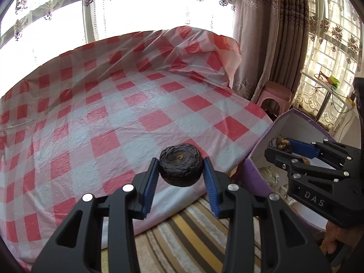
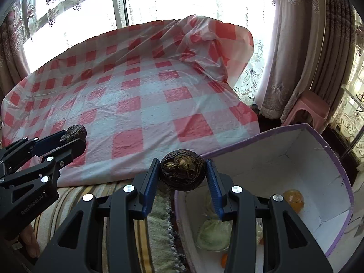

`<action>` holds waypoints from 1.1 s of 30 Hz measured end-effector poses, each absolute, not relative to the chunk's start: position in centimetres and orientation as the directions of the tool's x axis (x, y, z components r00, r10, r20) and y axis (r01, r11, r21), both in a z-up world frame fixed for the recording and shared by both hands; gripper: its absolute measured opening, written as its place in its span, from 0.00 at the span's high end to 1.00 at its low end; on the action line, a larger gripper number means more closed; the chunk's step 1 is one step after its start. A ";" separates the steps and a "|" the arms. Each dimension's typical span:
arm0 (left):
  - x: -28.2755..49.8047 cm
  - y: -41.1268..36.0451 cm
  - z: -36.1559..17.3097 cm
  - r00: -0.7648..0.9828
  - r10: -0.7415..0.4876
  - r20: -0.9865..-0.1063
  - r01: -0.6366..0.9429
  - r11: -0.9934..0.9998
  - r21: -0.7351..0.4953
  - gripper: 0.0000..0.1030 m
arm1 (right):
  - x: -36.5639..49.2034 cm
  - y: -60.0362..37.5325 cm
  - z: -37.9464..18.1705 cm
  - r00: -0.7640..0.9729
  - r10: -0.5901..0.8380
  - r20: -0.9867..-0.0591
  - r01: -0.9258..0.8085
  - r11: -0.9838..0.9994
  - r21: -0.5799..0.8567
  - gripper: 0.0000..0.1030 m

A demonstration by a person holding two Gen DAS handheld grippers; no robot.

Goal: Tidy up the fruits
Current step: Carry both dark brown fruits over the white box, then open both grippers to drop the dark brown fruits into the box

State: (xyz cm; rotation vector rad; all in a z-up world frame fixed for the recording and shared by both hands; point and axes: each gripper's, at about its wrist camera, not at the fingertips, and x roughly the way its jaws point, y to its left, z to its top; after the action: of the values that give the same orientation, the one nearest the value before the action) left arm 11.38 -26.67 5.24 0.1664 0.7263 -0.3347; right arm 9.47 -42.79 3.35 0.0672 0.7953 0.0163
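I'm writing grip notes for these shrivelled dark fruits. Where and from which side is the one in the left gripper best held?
As shown: the left gripper pinches the dark wrinkled fruit across its widest middle, one blue pad on each flank, coming in level from the near side. It is a squat, flattened round, so the broad sides sit flush.

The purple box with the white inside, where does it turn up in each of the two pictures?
Left wrist view: the purple box sits at the right edge, partly hidden behind the right gripper.
Right wrist view: the box fills the lower right, open, with pale and orange fruits inside.
Shared landmark: the red-and-white checked cloth, left of the box in both.
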 end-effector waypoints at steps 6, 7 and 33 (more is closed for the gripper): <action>11.0 -32.0 3.9 0.647 -0.292 -0.705 0.458 0.888 0.052 0.62 | 8.6 -46.4 2.4 0.686 -0.020 -0.727 0.078 0.996 0.046 0.60; 10.8 -32.8 3.7 0.639 -0.297 -0.710 0.473 0.879 0.059 0.62 | 8.5 -46.9 2.2 0.682 -0.031 -0.731 0.089 0.995 0.041 0.60; 12.3 -44.0 -3.6 0.370 -0.321 -0.872 0.667 0.745 0.009 0.62 | 7.4 -55.0 -3.5 0.528 -0.245 -0.813 0.249 0.960 -0.127 0.60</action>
State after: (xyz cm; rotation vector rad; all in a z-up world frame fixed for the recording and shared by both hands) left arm 12.29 -44.00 -3.62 0.3931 1.0064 -0.6547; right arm 7.45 -55.02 -3.54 0.0051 0.9706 -0.2949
